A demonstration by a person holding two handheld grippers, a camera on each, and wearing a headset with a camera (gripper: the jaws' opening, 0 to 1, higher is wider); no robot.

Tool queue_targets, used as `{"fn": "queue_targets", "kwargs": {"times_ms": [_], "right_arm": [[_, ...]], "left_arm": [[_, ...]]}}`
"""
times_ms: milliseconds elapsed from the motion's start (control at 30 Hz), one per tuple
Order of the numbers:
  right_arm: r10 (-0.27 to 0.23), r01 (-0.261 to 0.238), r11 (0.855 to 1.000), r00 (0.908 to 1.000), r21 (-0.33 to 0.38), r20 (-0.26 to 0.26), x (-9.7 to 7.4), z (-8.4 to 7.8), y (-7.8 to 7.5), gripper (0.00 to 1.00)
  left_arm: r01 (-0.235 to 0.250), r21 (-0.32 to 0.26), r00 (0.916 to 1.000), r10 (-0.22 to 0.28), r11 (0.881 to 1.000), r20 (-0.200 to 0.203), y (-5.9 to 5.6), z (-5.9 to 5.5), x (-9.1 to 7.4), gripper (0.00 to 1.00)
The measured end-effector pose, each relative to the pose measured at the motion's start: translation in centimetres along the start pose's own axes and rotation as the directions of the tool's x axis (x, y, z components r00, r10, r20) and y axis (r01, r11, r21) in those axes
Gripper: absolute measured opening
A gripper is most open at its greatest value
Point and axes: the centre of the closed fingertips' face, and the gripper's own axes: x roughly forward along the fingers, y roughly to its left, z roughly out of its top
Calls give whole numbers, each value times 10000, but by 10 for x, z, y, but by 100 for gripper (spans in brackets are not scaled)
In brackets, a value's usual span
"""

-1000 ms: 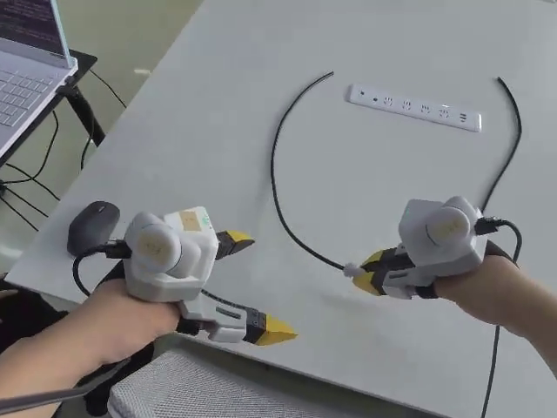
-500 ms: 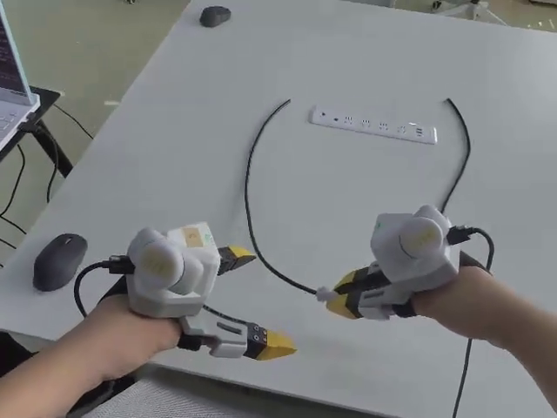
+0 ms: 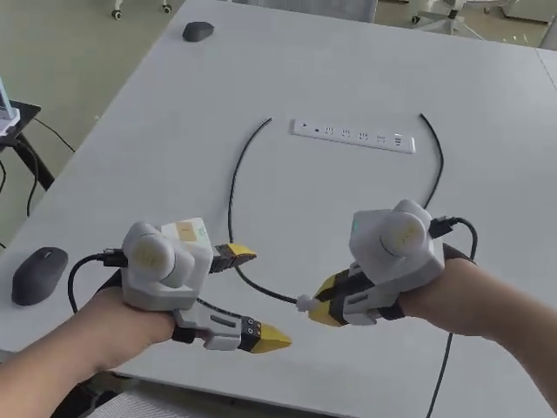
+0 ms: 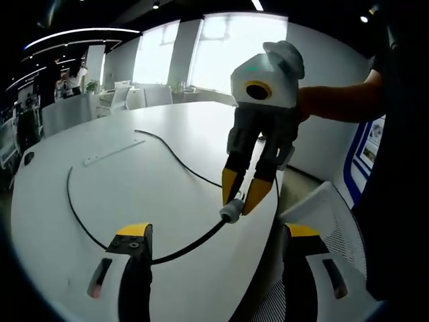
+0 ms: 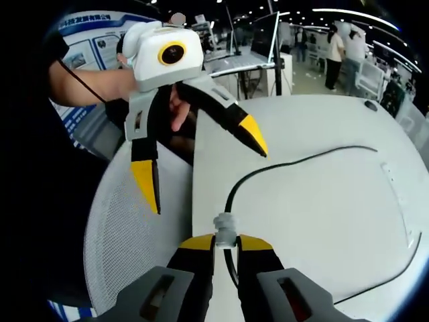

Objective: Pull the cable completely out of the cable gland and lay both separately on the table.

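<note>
While the left gripper (image 3: pixel 261 294) hovers over the near edge of the white table (image 3: pixel 174 131) with its yellow-tipped jaws spread wide and empty, the thin black cable (image 3: pixel 231 192) curves across the tabletop to the right gripper (image 3: pixel 318 305). Its jaws are closed on the small grey-white plastic cable gland (image 3: pixel 303 303), which is threaded on the cable's end.

Left gripper (image 3: pixel 261 294) splayed — right gripper (image 3: pixel 320 306) seemingly pinched.
</note>
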Motion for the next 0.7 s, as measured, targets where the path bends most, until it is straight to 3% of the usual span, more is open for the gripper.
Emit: {"fn": "queue_targets", "kwargs": {"times_ms": [100, 267, 400, 533, 600, 700], "right_arm": [[90, -92, 9998, 9999, -203, -62, -2, 2, 4, 6], [211, -225, 9980, 9995, -586, -250, -4, 1, 10, 6], [258, -304, 9899, 9991, -1384, -351, -9, 1, 17, 6], [175, -237, 9820, 9992, -1876, -347, -12, -1, 19, 6], [-142, 59, 9665, 9994, -2566, -303, -12, -1, 15, 6], [-89, 28, 9678, 9997, -2517, -232, -14, -2, 17, 6]], "left_arm": [[387, 151, 9991, -384, 9991, -166, -8, -1, 8, 75], [604, 141, 9980, -602, 9981, -187, -11, -2, 14, 69], [1027, -43, 9947, -1027, 9947, 24, -18, 1, 18, 64], [1431, -206, 9897, -1430, 9895, 66, -25, 2, 20, 51], [1558, -330, 9878, -1555, 9872, 130, -28, 4, 20, 47], [1576, -681, 9872, -1553, 9852, 375, -27, 7, 20, 46]]}}
